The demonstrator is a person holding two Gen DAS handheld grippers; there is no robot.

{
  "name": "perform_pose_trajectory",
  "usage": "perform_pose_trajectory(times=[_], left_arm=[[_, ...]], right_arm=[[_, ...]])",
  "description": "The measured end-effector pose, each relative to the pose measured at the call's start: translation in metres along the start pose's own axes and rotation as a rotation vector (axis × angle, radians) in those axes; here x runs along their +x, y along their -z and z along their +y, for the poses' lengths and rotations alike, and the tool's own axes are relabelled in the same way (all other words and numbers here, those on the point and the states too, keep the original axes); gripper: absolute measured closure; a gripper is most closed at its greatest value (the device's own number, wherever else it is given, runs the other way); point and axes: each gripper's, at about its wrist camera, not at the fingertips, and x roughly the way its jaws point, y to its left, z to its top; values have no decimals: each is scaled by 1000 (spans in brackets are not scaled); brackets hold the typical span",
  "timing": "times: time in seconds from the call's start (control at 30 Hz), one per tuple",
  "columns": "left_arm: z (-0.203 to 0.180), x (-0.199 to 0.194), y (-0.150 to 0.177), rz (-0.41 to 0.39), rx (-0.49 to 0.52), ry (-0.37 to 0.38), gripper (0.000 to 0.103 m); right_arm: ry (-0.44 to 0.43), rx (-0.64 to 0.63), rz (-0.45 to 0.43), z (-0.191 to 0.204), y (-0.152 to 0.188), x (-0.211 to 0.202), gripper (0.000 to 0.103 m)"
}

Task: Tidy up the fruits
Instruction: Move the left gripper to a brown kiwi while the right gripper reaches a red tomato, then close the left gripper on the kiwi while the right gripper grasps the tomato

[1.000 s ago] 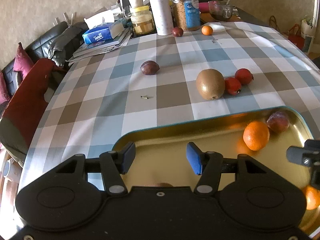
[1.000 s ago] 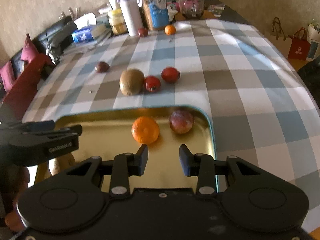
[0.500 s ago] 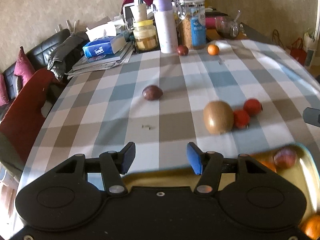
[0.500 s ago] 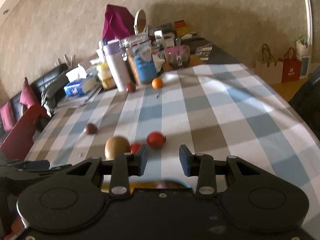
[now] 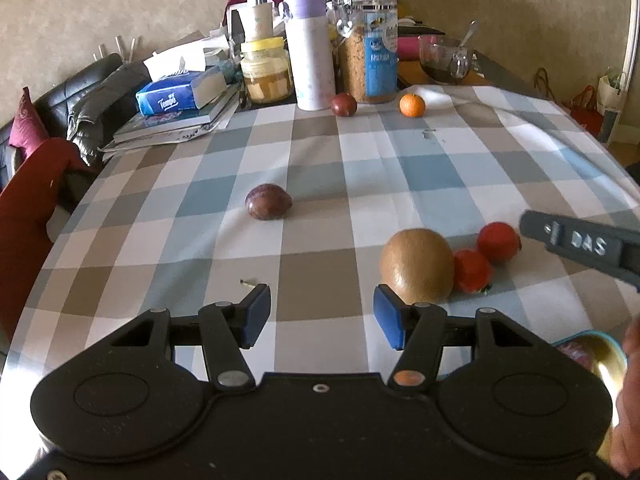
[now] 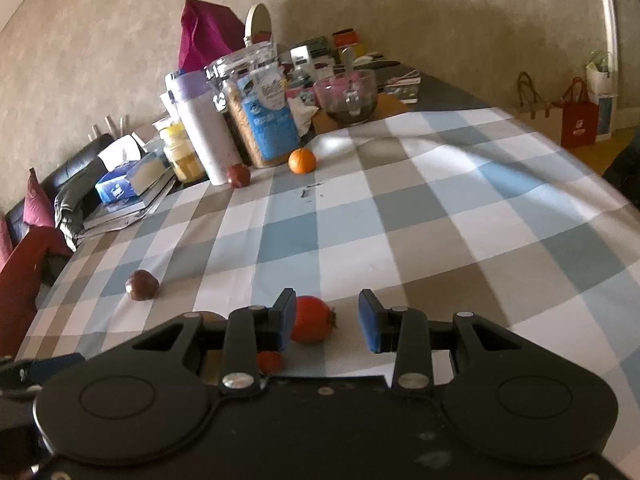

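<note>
The far tomato (image 6: 311,319) lies on the worktop (image 6: 440,216) just right of the kiwi (image 5: 417,265), between the wide, empty right tongs (image 6: 326,320); small, smooth, soft, so pinch lightly across its middle; left tongs (image 5: 321,316) also wide, empty; the tray (image 5: 600,356) is mostly cut off, its contents unclear.

Your left black two-finger gripper with blue pads (image 5: 320,320): jaws spread wide, empty, held level and low. Your right black two-finger gripper with blue pads (image 6: 326,320): jaws likewise apart, gripping nothing, pointed forward.
</note>
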Motion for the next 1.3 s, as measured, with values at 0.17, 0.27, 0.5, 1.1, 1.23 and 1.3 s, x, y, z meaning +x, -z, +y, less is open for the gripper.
perform_pose_trajectory(times=[0.17,0.27,0.5,1.1,1.23,1.3], left_arm=[[7,-1,7,-10,-23,-7,41],[13,-1,10,-24,-45,7,41],[13,6,11,-76,-72,40,41],[-7,0,10,-170,14,159,40],[-15,4,5,-178,34,186,40],[-21,7,3,-175,46,174,40]], right_arm=[[-14,-26,15,7,1,14,65],[-20,-43,28,11,3,20,65],[-1,-99,18,15,13,27,64],[145,-34,-65,-2,9,25,68],[146,-7,-56,-5,8,26,68],[149,-4,-54,-5,8,26,68]])
